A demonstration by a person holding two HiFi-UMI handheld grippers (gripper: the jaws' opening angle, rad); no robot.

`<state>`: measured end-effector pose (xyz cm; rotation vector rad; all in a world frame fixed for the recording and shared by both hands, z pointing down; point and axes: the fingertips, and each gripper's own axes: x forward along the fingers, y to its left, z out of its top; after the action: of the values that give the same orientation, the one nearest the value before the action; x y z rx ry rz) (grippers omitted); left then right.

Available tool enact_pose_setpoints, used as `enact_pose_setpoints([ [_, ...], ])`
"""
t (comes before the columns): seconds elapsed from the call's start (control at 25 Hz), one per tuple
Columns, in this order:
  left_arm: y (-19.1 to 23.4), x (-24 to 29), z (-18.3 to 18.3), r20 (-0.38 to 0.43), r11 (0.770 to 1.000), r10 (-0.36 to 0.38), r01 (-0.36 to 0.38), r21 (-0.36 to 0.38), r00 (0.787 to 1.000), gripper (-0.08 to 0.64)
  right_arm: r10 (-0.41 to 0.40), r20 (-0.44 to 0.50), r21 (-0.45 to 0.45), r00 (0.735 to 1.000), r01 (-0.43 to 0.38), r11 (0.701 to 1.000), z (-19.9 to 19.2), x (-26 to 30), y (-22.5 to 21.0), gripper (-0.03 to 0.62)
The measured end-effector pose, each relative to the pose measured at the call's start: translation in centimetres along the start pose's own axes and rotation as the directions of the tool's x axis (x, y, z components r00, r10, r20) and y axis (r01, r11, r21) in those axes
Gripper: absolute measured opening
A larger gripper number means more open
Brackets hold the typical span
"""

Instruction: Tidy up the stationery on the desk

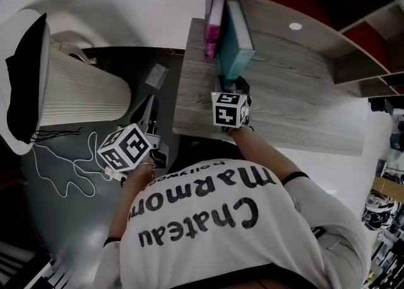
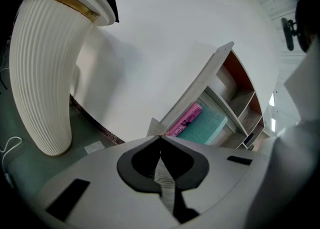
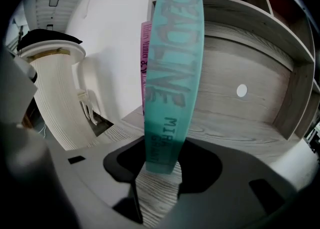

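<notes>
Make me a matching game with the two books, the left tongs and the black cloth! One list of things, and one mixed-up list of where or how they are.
Things
1. teal book
2. pink book
3. left tongs
4. black cloth

Places or states
A. shut, with nothing in them
B. draped over the top of the white ribbed column
C. upright on the desk, between the right tongs
D. upright right beside the teal book, not in any tongs

Pairs: 1-C, 2-D, 3-A, 4-B
</notes>
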<state>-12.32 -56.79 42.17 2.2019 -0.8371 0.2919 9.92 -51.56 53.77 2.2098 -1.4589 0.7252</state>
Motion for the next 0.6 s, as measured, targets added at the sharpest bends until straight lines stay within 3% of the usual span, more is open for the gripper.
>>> enact_pose_setpoints([
  [0.6,1.8,-0.8,0.2,0.025,0.997,0.065,-0.064,-0.038,0.998,0.017,-0.026,-0.06,0.016,0.998,0.027,1.0,1.2,3.6,1.7,0.189],
])
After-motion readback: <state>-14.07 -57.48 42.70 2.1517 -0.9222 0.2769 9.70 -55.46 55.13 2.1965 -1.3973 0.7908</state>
